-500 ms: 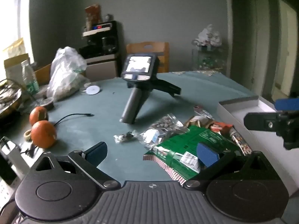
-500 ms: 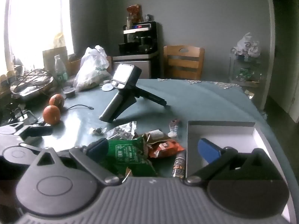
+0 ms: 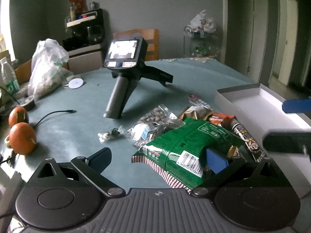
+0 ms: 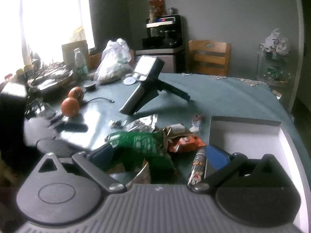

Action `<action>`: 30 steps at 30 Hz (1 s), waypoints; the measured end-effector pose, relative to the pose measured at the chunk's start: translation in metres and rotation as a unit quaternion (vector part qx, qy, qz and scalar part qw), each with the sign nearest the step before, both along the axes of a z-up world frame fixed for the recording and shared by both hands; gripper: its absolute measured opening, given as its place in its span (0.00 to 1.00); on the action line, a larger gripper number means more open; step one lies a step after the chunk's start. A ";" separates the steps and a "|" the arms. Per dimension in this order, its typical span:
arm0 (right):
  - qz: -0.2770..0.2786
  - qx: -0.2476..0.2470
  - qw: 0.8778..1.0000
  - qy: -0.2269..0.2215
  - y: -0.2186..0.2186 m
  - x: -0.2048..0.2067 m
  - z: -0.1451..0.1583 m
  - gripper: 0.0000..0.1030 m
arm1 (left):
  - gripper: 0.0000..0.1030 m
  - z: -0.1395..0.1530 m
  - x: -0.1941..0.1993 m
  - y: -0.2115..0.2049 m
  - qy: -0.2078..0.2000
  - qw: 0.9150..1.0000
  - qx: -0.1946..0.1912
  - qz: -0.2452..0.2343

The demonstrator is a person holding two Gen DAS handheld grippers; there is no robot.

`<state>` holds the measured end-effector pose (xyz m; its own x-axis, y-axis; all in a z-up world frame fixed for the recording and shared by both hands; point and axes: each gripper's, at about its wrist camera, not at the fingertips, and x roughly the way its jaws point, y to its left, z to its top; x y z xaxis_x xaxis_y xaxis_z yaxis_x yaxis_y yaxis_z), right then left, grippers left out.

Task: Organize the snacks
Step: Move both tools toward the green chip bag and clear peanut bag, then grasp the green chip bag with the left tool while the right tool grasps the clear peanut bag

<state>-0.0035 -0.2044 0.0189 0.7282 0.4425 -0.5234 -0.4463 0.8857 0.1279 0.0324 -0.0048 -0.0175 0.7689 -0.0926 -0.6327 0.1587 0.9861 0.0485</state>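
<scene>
A pile of snacks lies on the teal table: a green bag [image 3: 186, 145] [image 4: 140, 141], a clear pack of nuts [image 3: 153, 120], an orange wrapper [image 3: 217, 118] [image 4: 186, 143], a dark stick pack [image 3: 246, 136] [image 4: 198, 165] and a small candy [image 3: 110, 134]. A white open box [image 3: 258, 101] [image 4: 248, 139] stands right of the pile. My left gripper [image 3: 158, 160] is open and empty, its right finger over the green bag's near edge. My right gripper [image 4: 160, 156] is open and empty, just above the pile's near side; it also shows in the left wrist view [image 3: 291, 124].
A spare handheld gripper [image 3: 124, 73] [image 4: 143, 89] stands behind the snacks. Two oranges [image 3: 21, 137] [image 4: 71, 106], a cable [image 3: 54, 114], a plastic bag [image 3: 46, 68], a bottle [image 3: 7, 77] and clutter are at the left. A wooden chair [image 4: 210, 58] is behind the table.
Both grippers have moved a little forward toward the snack pile. The right wrist view has swung left and is blurred by the motion.
</scene>
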 end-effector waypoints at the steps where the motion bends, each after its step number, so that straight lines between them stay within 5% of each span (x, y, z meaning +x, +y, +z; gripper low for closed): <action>1: 0.000 -0.003 1.000 -0.001 0.001 -0.001 -0.001 1.00 | 1.00 0.000 0.001 -0.001 -0.002 1.000 0.006 -0.003; 15: 0.039 -0.018 0.999 0.025 0.010 -0.010 -0.017 1.00 | 1.00 0.010 0.014 0.002 -0.032 0.997 0.033 -0.065; 30: 0.053 -0.024 0.997 0.058 0.027 -0.001 -0.036 1.00 | 1.00 -0.002 0.033 -0.010 0.016 0.993 0.031 -0.112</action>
